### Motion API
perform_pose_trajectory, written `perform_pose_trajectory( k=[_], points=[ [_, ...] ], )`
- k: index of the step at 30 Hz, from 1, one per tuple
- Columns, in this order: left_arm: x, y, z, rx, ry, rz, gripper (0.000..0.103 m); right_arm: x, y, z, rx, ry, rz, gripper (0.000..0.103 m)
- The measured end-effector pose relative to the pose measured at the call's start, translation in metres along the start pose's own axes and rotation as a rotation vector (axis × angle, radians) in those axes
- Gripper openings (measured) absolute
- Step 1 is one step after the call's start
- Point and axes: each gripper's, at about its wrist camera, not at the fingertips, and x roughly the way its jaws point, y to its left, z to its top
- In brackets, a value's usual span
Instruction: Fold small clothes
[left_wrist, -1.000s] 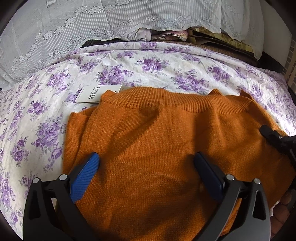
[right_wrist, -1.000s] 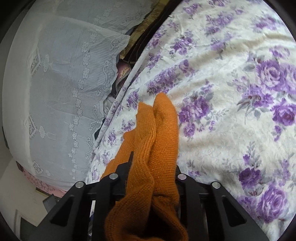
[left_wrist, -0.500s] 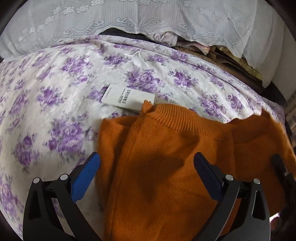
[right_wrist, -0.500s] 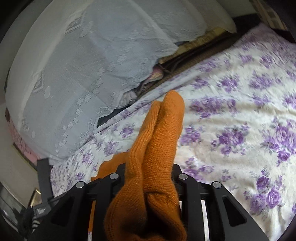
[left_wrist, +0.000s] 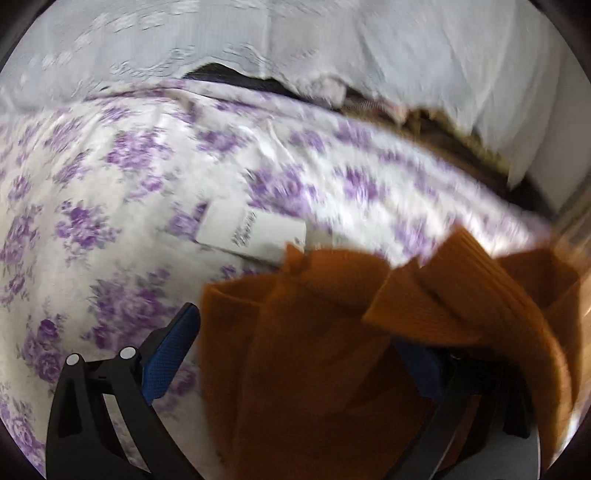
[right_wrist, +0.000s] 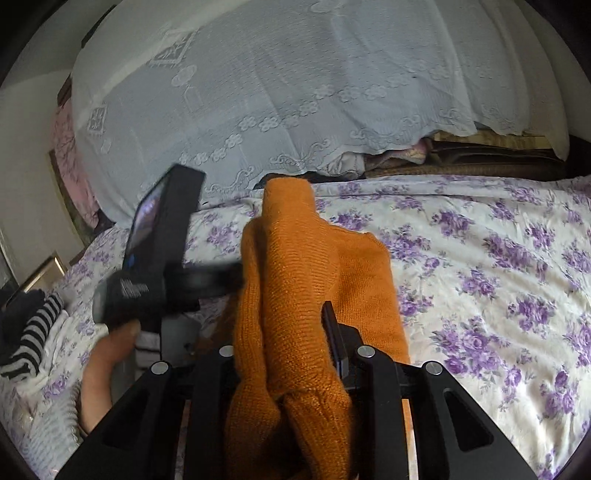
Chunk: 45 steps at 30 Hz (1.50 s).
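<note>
A bed (right_wrist: 498, 258) is carrying everything here, its white sheet (left_wrist: 110, 221) printed with purple roses and showing soft wrinkles. An orange knit sweater (left_wrist: 295, 350) is lying partly on the sheet, one bunched portion lifted clear of it. Just beside the sweater's ribbed edge, a white paper tag (left_wrist: 255, 232) with dark print is resting flat on the sheet. At the bed's left side in the right wrist view, a black-and-white striped garment (right_wrist: 33, 339) is sitting folded. A white lace cloth (right_wrist: 295, 92) is draping bulky bedding along the far edge.
</note>
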Motion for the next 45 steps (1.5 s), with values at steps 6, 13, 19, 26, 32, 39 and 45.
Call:
perform_pose_trajectory(
  k=[6, 13, 19, 26, 32, 39, 45],
  points=[
    [-0.015, 0.018, 0.011, -0.055, -0.034, -0.049, 0.098, 0.01, 0.035, 0.021, -0.034, 0.014, 0.033, 0.028],
    [-0.02, 0.052, 0.02, -0.057, -0.045, 0.06, 0.098, 0.07, 0.087, 0.004, -0.215, 0.2, 0.043, 0.062],
    [-0.003, 0.081, 0.017, -0.095, 0.029, 0.232, 0.098, 0.072, 0.091, -0.016, -0.267, 0.214, 0.075, 0.071],
    [-0.028, 0.064, 0.018, -0.028, -0.022, 0.232, 0.098, 0.014, 0.051, -0.001, -0.133, 0.169, 0.23, 0.071],
    [-0.015, 0.032, 0.002, 0.128, 0.034, 0.262, 0.098, 0.009, 0.027, -0.01, -0.115, 0.18, 0.13, 0.06],
    [0.02, 0.055, -0.009, 0.041, 0.096, 0.195, 0.099, 0.023, 0.033, -0.043, -0.194, 0.242, 0.126, 0.061],
    [-0.013, 0.048, -0.001, 0.036, 0.016, 0.219, 0.098, 0.005, 0.013, -0.016, -0.093, 0.209, 0.216, 0.06]
  ],
)
